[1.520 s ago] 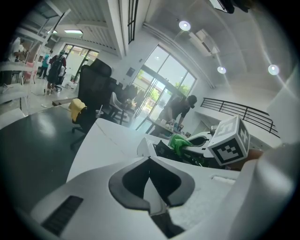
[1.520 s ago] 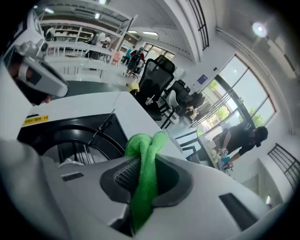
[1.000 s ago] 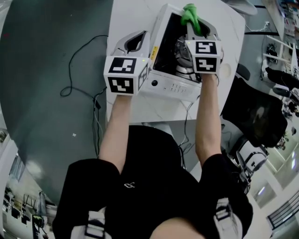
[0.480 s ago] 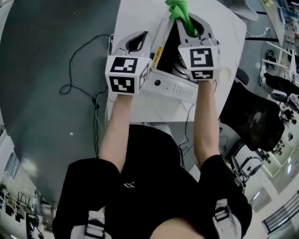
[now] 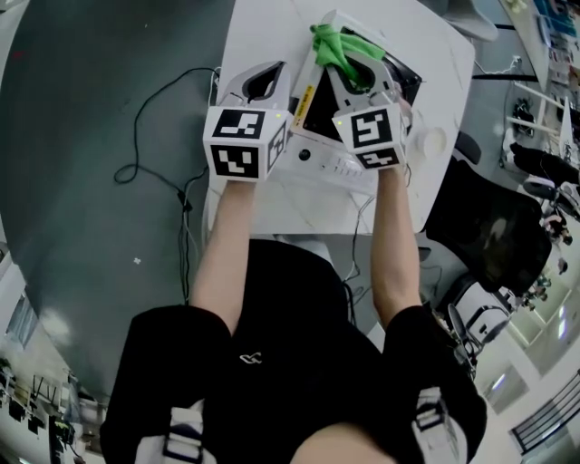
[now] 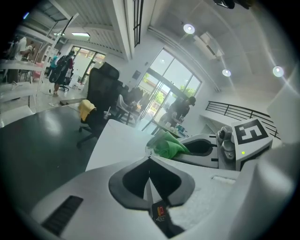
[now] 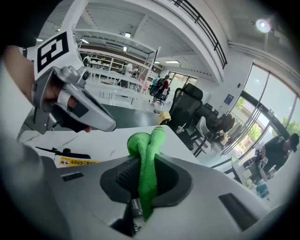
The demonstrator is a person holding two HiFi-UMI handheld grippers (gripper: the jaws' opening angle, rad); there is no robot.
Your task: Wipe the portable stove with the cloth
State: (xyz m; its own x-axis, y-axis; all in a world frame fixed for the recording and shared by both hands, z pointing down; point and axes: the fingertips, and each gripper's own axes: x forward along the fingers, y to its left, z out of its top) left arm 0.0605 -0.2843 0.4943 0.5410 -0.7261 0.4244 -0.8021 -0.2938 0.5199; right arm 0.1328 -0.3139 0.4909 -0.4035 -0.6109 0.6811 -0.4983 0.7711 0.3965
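The white portable stove (image 5: 317, 161) sits on a white table (image 5: 258, 27), its knob panel facing me. My right gripper (image 5: 339, 62) reaches over its dark top, shut on a bunched green cloth (image 5: 328, 43) near the stove's far left edge. In the right gripper view the cloth (image 7: 150, 140) is pinched between the jaws of that gripper (image 7: 146, 161) and sticks out past them. My left gripper (image 5: 279, 67) lies along the stove's left side, jaws together. In its own view the left gripper (image 6: 149, 158) shows nothing between them, with the cloth (image 6: 168, 145) just beyond.
A black cable (image 5: 154, 136) loops over the grey floor left of the table. A black office chair (image 5: 494, 227) stands to the right. A small round white object (image 5: 433, 140) lies by the stove's right side. More chairs and people are far off in the room.
My right gripper has carried the green cloth leftward and nearer across the stove's top. The left gripper has stayed beside the stove's left side.
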